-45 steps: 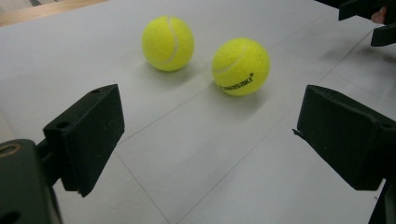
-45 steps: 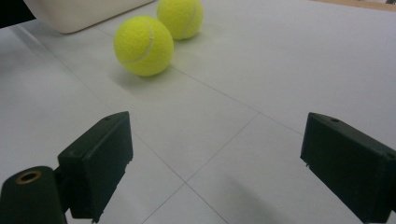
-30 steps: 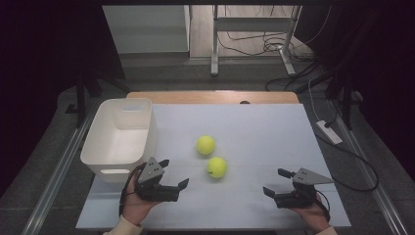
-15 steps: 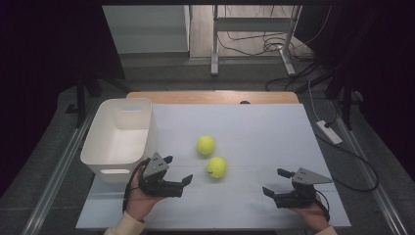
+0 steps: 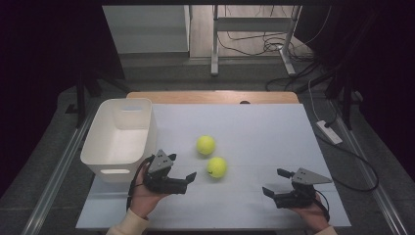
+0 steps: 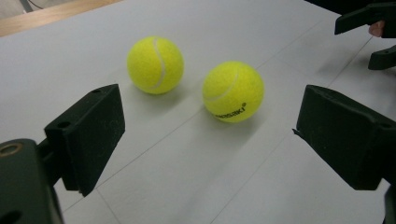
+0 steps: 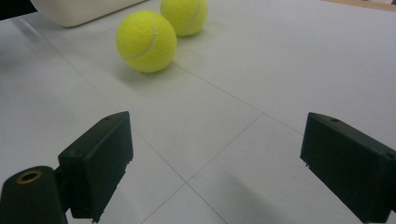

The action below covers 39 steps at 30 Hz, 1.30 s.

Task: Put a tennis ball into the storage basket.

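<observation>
Two yellow tennis balls lie mid-table, a farther ball [image 5: 206, 145] and a nearer ball [image 5: 217, 167]. My left gripper [image 5: 182, 166] is open just left of the nearer ball, holding nothing. In the left gripper view the nearer ball [image 6: 233, 92] and farther ball [image 6: 155, 65] lie ahead of my open left gripper [image 6: 212, 116]. My right gripper [image 5: 274, 181] is open near the front right of the table, empty. From the right gripper view, the nearer ball [image 7: 146, 41] and farther ball [image 7: 183, 15] sit well beyond my open right gripper [image 7: 217, 144].
A white plastic bin [image 5: 120, 137] stands at the table's left, beside my left hand; its bottom edge [image 7: 79, 11] shows in the right gripper view. The white table mat [image 5: 254, 127] lies open behind and to the right of the balls. Cables run over the floor beyond.
My left gripper has slid a little right and forward, closer to the nearer ball. The right gripper and both balls have stayed put.
</observation>
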Each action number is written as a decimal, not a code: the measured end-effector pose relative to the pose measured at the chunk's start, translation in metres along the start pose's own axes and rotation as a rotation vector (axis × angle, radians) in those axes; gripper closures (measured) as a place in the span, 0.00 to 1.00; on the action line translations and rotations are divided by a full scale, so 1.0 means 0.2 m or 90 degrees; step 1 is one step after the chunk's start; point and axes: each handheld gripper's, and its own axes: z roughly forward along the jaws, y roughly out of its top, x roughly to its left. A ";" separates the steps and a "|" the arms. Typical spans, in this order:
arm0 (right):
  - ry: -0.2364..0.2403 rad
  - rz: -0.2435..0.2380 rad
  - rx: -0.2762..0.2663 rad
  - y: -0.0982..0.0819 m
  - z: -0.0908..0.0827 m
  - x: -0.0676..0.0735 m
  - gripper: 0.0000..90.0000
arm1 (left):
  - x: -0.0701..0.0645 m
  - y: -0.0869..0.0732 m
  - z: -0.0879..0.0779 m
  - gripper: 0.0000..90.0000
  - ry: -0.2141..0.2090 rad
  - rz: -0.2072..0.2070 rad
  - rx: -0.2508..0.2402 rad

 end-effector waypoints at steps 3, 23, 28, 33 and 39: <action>0.000 0.000 0.000 0.00 0.00 0.00 0.11 | -0.01 0.02 0.02 0.10 -0.002 0.003 0.001; 0.000 0.000 0.001 0.00 0.00 0.00 0.11 | 0.01 0.08 0.11 0.10 -0.009 0.000 0.019; 0.001 0.000 0.002 0.00 0.00 0.00 0.11 | 0.01 0.09 0.12 0.09 -0.015 0.005 0.021; 0.001 -0.001 0.002 0.00 0.00 0.00 0.11 | 0.01 0.09 0.14 0.09 -0.016 0.002 0.026; 0.001 -0.001 0.002 0.00 0.00 0.00 0.11 | 0.04 0.11 0.16 0.09 -0.018 -0.005 0.026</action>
